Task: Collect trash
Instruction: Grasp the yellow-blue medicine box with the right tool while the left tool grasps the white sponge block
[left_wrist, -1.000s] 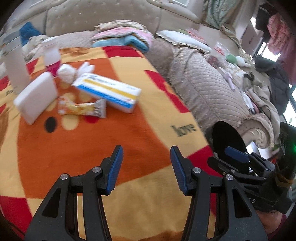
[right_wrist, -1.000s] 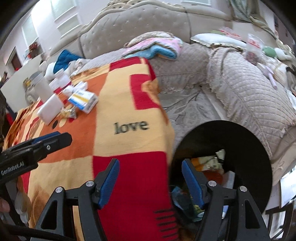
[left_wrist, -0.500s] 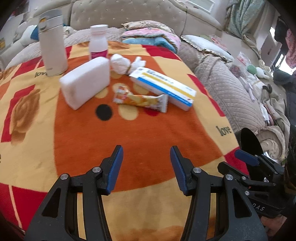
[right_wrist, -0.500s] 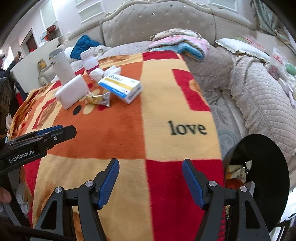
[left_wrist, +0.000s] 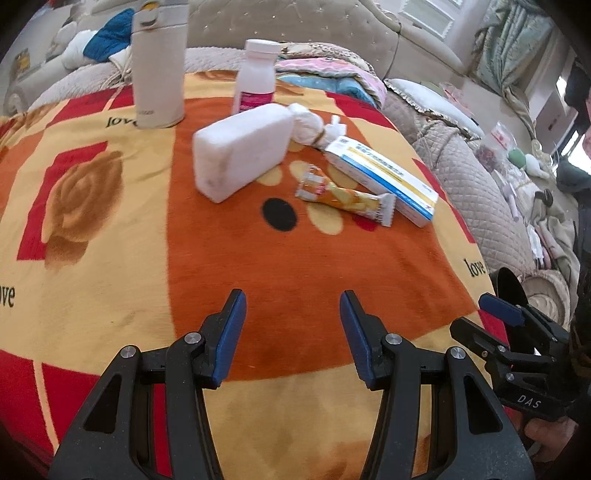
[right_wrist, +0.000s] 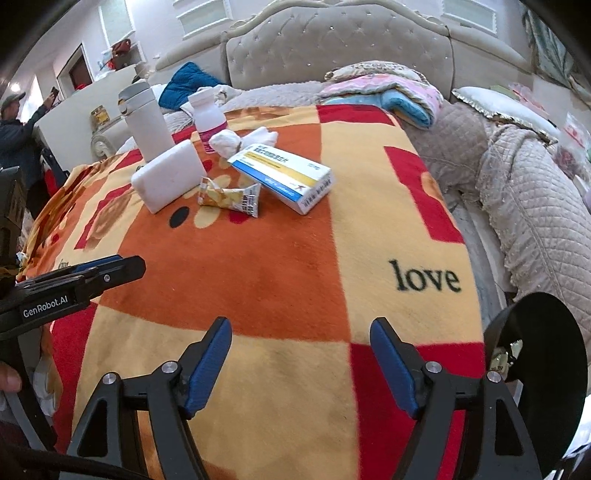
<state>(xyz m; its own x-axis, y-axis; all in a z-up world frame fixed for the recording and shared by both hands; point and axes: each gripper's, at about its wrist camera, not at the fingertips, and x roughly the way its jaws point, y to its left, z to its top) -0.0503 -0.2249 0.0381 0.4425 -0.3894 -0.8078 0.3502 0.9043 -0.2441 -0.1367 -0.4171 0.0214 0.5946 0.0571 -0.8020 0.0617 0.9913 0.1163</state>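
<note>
I held both grippers low over the near edge of the blanket (right_wrist: 295, 280), neither holding anything. The left gripper (left_wrist: 291, 325) had its jaws spread wide and empty; the right gripper (right_wrist: 301, 354) was likewise spread and empty. The bin (right_wrist: 543, 350), a black round opening, sat just off the blanket's right edge, beside the right gripper. Ahead of both grippers lay a bare stretch of orange pile, then the cluster of items. The nearest piece I judged to be trash was the wrapper (left_wrist: 345, 197), a crumpled yellow-orange snack packet with crimped white ends. It lay straight ahead of the left gripper and slightly right, well apart from the fingertips. Its long axis ran left to right with the right end angled toward me, roughly across the line of the left jaws. From the right gripper it lay ahead and to the left (right_wrist: 229, 197). I judged the left gripper the better aligned, the right the nearer to the bin. Just beyond the wrapper lay the box (left_wrist: 382, 179), touching or nearly touching it, and the sponge (left_wrist: 240, 155). Behind these sat the tissue (left_wrist: 308, 127), a second likely target, then the bottle (left_wrist: 256, 83) and flask (left_wrist: 159, 62).
</note>
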